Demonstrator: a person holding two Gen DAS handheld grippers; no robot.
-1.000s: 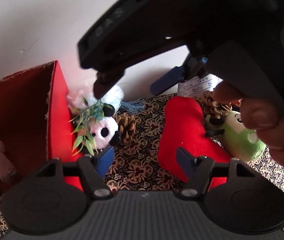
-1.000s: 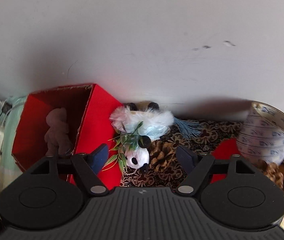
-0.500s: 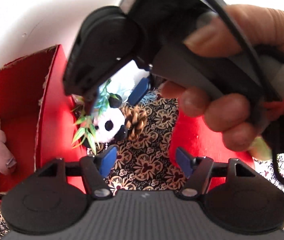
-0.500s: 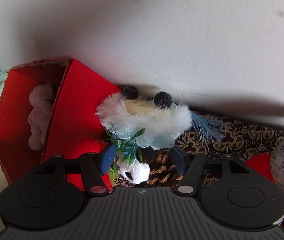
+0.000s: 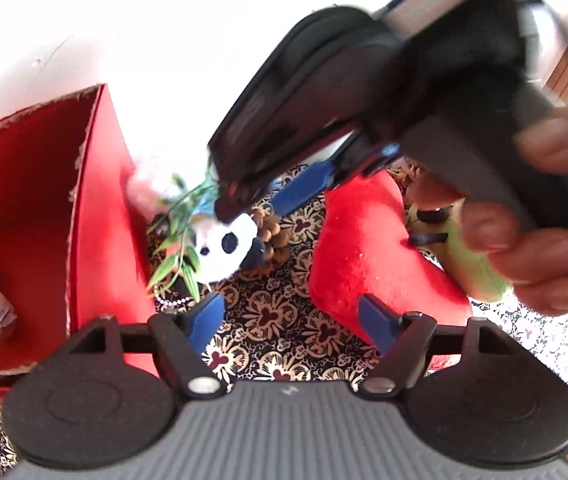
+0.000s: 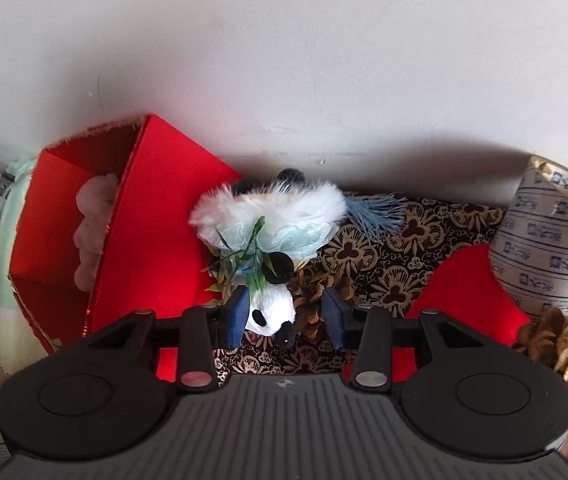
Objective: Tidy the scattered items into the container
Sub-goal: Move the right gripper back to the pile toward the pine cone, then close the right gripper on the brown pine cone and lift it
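Blue-padded right tongs (image 6: 286,316) straddle the panda plush (image 6: 272,308), fingers part-open on either side of its white head; whether the pads touch it I cannot tell. Just right of the plush lies a pine cone (image 6: 314,304). Left of these tongs stands the red box (image 6: 156,240), a pink plush (image 6: 92,236) inside. Left tongs (image 5: 290,322) hang wide open and empty above the patterned cloth (image 5: 280,332), with a red cushion (image 5: 368,248) to their right.
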